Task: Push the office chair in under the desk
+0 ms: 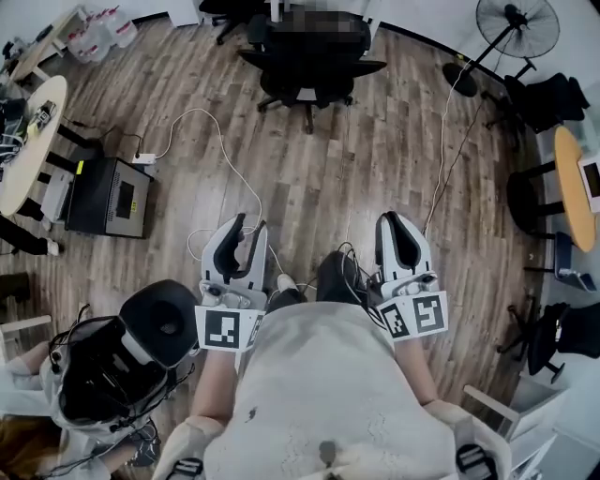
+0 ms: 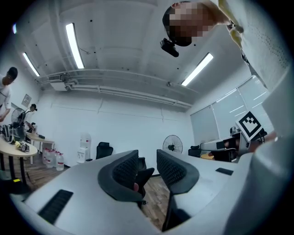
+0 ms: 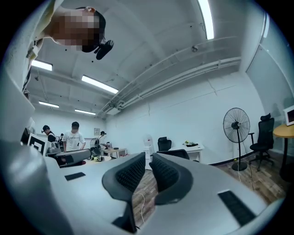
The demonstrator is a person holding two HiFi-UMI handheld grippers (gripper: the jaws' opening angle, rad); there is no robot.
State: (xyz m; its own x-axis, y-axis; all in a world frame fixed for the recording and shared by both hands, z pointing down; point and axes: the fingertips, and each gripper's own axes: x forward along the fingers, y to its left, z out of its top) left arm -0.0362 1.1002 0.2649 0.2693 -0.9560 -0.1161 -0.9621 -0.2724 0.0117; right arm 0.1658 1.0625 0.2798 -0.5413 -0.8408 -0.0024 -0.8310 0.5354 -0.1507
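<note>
**Office chair stands out in the room, both hand-held grippers empty**

The office chair [image 1: 309, 66] is black, with a curved back, 2 arm rests and a star-shaped base on castors. It stands at the far end of the room in the head view, well apart from both tools. In the right gripper view it sits just in front of a white, flat-topped desk [image 3: 197, 148], not tucked under it. The floor [image 1: 375, 169] is laid in grey-brown wood-grain planks, and thin white cables [image 1: 225, 150] loop across it. A black pedestal fan [image 1: 516, 23] with a round wire cage stands at the far right.

The left hand-held gripper [image 1: 251, 225] has a smooth pale grey shell and 2 dark curved jaws. Their inner pads are ribbed with a fine raised pattern. A cube with black-and-white square markers sits at its rear. In its own view the jaws stand clearly apart, about halfway open. Nothing lies between them, and only the distant room shows through the gap.

The right hand-held gripper [image 1: 392, 220] is built the same way. In its own view the jaws are nearly together, with only a narrow slit between the pads. Floor and a white cable show through the slit, and the pads press on nothing. Both tools point roughly level toward the chair.
</note>
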